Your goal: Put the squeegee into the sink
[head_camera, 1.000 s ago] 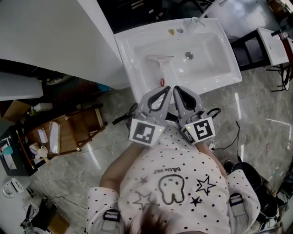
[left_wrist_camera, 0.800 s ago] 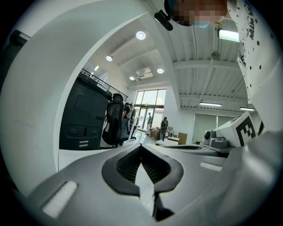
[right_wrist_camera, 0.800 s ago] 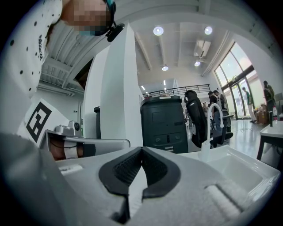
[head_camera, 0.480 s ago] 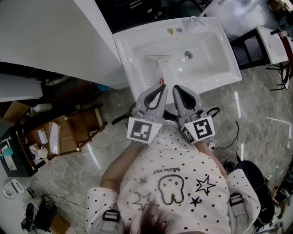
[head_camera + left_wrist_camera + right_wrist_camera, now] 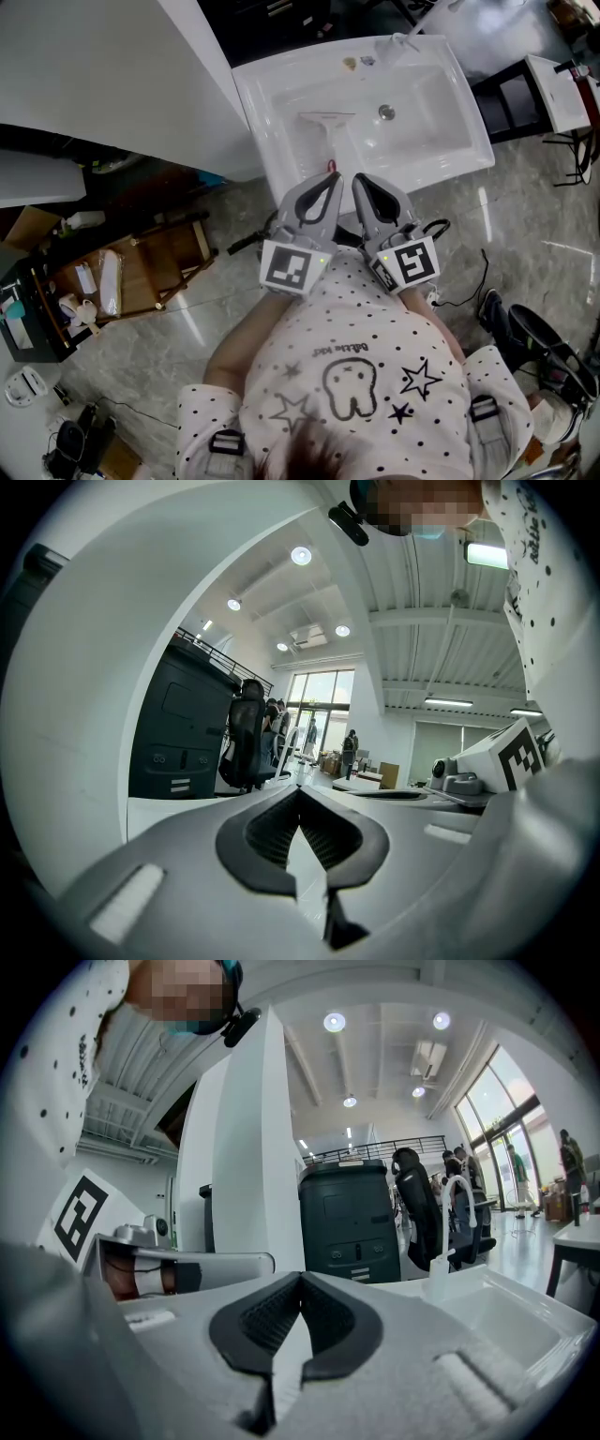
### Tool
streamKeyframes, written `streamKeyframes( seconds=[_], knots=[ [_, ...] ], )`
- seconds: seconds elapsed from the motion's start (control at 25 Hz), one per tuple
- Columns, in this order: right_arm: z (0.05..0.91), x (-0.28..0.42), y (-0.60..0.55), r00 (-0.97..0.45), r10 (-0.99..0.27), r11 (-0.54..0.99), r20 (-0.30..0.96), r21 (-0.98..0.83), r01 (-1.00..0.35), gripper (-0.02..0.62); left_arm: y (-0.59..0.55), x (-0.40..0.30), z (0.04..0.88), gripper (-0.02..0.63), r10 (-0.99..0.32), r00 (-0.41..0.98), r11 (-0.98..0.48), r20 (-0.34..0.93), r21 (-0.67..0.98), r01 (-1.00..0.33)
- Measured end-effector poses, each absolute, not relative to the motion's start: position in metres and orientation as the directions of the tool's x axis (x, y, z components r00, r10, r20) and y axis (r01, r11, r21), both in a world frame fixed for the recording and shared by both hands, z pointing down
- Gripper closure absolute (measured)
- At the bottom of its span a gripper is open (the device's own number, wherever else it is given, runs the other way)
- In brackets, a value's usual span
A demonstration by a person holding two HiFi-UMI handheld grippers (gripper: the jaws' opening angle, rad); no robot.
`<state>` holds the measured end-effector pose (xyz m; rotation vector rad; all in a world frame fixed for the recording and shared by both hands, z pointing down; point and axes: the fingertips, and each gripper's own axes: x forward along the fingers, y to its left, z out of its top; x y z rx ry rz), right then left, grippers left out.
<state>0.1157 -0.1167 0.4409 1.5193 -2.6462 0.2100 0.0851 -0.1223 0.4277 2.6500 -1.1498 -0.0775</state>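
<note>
Lying in the sink's (image 5: 251, 111) left half is the squeegee (image 5: 329, 141). The left gripper (image 5: 332, 180) and right gripper (image 5: 357, 180) hover at its front edge, jaws pressed together, empty.

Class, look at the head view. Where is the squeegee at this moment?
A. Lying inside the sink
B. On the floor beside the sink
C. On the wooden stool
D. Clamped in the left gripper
A: the squeegee lies inside the white sink, and neither the left gripper nor the right gripper touches it; both are shut and empty.
</note>
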Motion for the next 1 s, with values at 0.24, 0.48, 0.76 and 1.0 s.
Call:
streamKeyframes(
  seconds=[0.24, 0.48, 0.76, 1.0],
  knots=[
    [0.4428, 0.1129, -0.1167, -0.503, -0.852, 0.497, 0.145, -0.074, -0.864, 0.597, -0.1225, 0.0823, 0.4296, 0.609, -0.727, 0.685, -0.658, 0.041, 0.245, -0.712],
    [0.4432, 0.1137, -0.1164, -0.502, -0.853, 0.495, 0.144, -0.082, -0.865, 0.597, -0.1213, 0.0825, 0.4281, 0.609, -0.725, 0.687, -0.658, 0.048, 0.245, -0.712],
    [0.4428, 0.1091, -0.117, -0.501, -0.853, 0.495, 0.147, -0.08, -0.865, 0.597, -0.1219, 0.0791, 0.4272, 0.609, -0.723, 0.69, -0.662, 0.044, 0.244, -0.709],
    [0.4444, 0.1081, -0.1154, -0.501, -0.851, 0.495, 0.154, -0.078, -0.865, 0.597, -0.1201, 0.0782, 0.4292, 0.609, -0.722, 0.69, -0.659, 0.05, 0.252, -0.709]
  ],
)
